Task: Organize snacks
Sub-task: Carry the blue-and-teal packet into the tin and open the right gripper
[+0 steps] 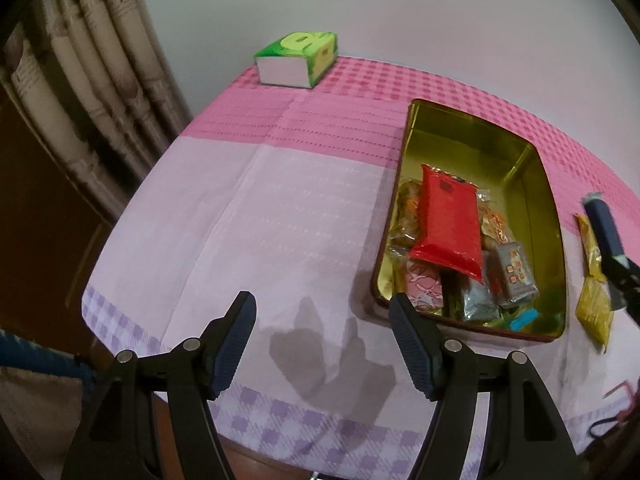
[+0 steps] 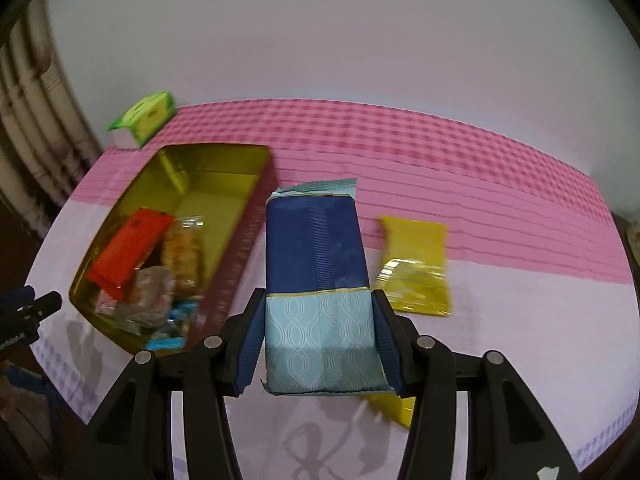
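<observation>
One long blue-and-pale-blue foil snack packet [image 2: 318, 280] is being pinched by the right tool [image 2: 318, 344], its length pointing twelve o'clock; the open gold tin box [image 2: 224, 168] is lying at ten o'clock. The left tool [image 1: 322, 340] is gaping empty.

One gold tin [image 2: 224, 184] sits on one checked tablecloth [image 2: 500, 320]. One green tissue box [image 1: 296, 60]. One blue packet [image 2: 316, 272], one red packet [image 1: 448, 220], two yellow packets [image 2: 416, 268]. The smaller wrapped snacks [image 1: 512, 272] in the tin overlap too much to count. Two grippers: left [image 1: 322, 344], right [image 2: 316, 340].
</observation>
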Action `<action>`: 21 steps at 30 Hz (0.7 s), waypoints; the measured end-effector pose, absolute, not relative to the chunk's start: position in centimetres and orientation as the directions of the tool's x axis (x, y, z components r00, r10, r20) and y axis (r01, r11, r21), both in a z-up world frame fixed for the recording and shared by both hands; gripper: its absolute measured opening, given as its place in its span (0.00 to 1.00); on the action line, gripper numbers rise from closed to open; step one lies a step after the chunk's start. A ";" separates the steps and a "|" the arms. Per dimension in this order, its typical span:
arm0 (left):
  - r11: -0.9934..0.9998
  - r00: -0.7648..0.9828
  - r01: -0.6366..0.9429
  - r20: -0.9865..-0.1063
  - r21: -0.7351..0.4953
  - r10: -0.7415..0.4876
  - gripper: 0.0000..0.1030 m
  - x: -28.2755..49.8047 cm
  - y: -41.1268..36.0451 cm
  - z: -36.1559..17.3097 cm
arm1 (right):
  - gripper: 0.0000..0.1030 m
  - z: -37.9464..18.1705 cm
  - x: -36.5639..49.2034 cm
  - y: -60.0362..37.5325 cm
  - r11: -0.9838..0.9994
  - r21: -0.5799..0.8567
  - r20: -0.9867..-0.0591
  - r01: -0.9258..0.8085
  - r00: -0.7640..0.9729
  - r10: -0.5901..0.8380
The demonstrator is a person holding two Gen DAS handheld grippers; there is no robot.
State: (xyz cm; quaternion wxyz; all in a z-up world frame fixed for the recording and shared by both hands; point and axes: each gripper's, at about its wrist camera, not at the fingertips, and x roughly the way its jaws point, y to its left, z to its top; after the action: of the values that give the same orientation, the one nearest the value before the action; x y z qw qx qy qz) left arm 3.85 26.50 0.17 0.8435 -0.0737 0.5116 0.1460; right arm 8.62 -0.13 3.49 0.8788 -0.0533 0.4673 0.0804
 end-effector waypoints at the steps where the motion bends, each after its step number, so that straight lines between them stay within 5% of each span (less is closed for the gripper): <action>1: 0.946 0.435 -0.325 -0.885 0.017 0.165 0.68 3.8 26.7 0.2 | 0.46 3.3 8.7 0.5 0.980 -0.021 -0.832 -0.198 0.547 0.093; 21: 0.923 0.401 -0.380 -0.890 0.053 0.216 0.68 3.7 28.3 -0.6 | 0.46 1.1 9.0 9.1 0.943 -0.169 -0.839 -0.287 0.544 0.015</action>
State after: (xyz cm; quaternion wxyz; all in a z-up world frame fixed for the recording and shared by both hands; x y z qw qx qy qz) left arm 3.73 28.25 -0.57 0.8332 -0.0795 0.5172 0.1790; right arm 9.01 9.14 1.08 0.8666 -0.1446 0.4695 0.0872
